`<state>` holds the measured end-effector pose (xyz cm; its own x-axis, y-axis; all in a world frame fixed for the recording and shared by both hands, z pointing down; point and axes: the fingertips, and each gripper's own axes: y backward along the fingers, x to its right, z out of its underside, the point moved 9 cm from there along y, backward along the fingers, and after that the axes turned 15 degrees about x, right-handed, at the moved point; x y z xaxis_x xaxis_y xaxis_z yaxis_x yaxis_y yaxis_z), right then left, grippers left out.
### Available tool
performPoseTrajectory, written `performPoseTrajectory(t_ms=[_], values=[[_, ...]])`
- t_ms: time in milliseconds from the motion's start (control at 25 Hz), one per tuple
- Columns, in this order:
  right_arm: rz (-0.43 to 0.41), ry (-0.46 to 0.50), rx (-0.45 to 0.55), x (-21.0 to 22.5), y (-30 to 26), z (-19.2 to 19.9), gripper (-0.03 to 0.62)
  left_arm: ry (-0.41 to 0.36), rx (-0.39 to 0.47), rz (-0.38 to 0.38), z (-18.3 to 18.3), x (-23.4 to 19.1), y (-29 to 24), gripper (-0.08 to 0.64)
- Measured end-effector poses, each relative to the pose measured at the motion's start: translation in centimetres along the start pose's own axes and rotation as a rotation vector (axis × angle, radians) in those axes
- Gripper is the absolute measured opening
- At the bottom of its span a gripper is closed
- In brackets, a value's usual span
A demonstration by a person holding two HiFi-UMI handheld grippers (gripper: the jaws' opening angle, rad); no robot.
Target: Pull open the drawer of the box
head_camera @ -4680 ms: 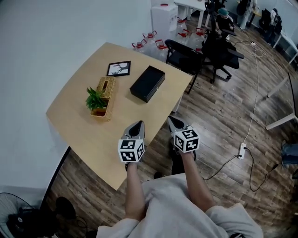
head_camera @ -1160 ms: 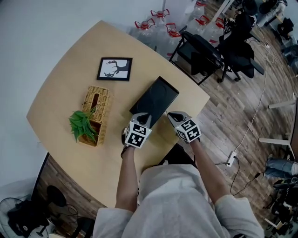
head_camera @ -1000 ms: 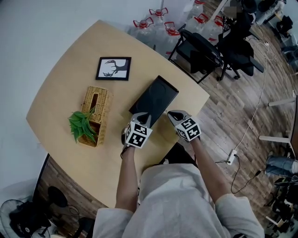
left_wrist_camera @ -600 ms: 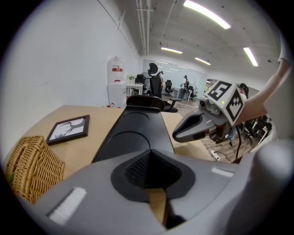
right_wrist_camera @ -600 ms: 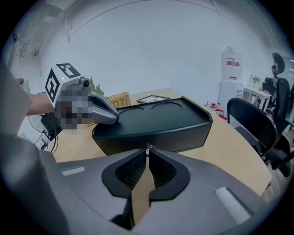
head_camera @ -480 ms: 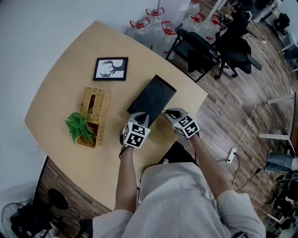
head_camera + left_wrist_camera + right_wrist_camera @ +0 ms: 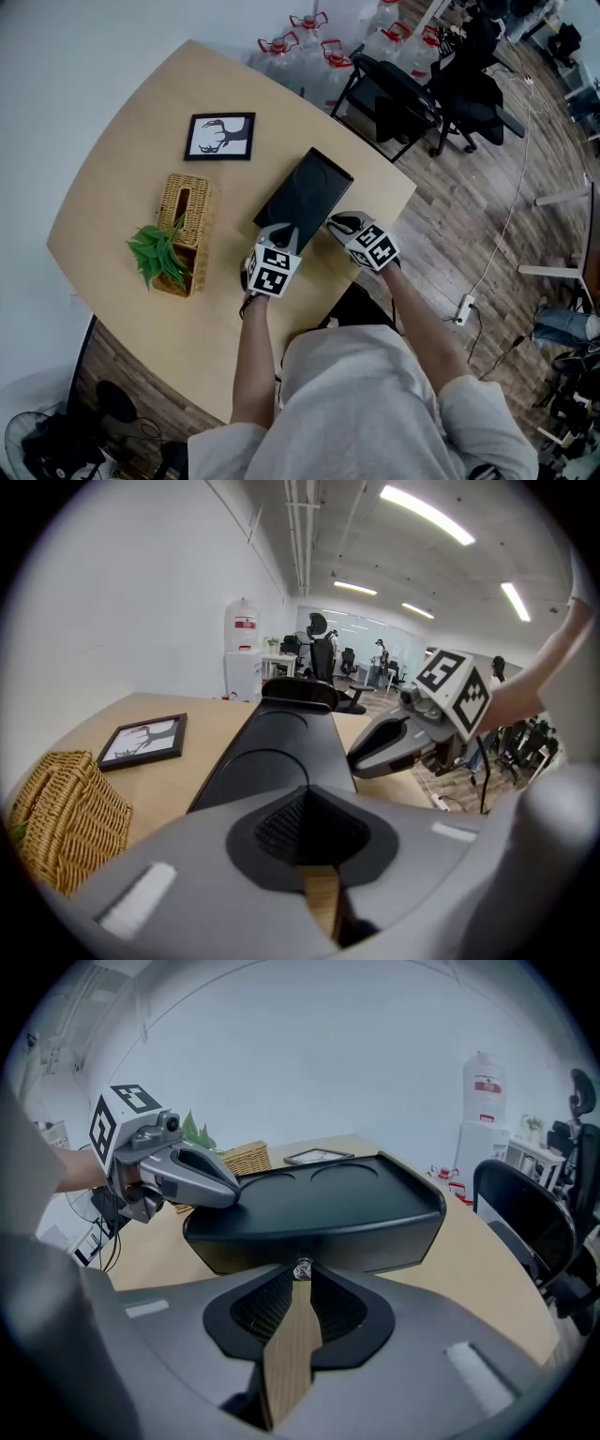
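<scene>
The box (image 7: pixel 305 192) is a flat, black, oblong case with a slightly raised rim around its top and two shallow round recesses pressed into the lid. It lies flat on the desk (image 7: pixel 122 141) near the desk's right edge, turned diagonally, one short end toward the person. The drawer (image 7: pixel 375 1241) fills that short end as a glossy dark front. It sits pushed in, level with the box's outline. A small silvery knob (image 7: pixel 302 1269) stands at the middle of the drawer front, pinched between the tips of the right gripper (image 7: pixel 302 1281).
</scene>
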<state>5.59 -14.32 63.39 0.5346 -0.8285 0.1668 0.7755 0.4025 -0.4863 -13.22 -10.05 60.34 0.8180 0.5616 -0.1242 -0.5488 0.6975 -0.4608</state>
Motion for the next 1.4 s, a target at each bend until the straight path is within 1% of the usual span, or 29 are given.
performPoseTrajectory(t_ms=[240, 520, 640, 960, 1400], values=[[-0.008, 0.015, -0.028, 0.1, -0.4, 0.1, 0.074, -0.002, 0.008, -0.003, 0.0, 0.1, 0.0, 0.054], [-0.024, 0.035, -0.053, 0.2, -1.3, 0.2, 0.074, 0.007, 0.014, -0.009, 0.1, 0.0, 0.1, 0.054], [-0.018, 0.043, -0.061, 0.4, -1.5, 0.3, 0.074, 0.017, 0.022, -0.016, 0.1, 0.0, 0.0, 0.054], [-0.017, 0.055, -0.049, 0.3, -1.5, 0.3, 0.072, 0.041, 0.039, -0.039, 0.2, -0.2, 0.2, 0.054], [0.005, 0.06, -0.043, 0.2, -1.5, 0.6, 0.072, 0.055, 0.043, -0.042, 0.4, -0.2, 0.0, 0.054]])
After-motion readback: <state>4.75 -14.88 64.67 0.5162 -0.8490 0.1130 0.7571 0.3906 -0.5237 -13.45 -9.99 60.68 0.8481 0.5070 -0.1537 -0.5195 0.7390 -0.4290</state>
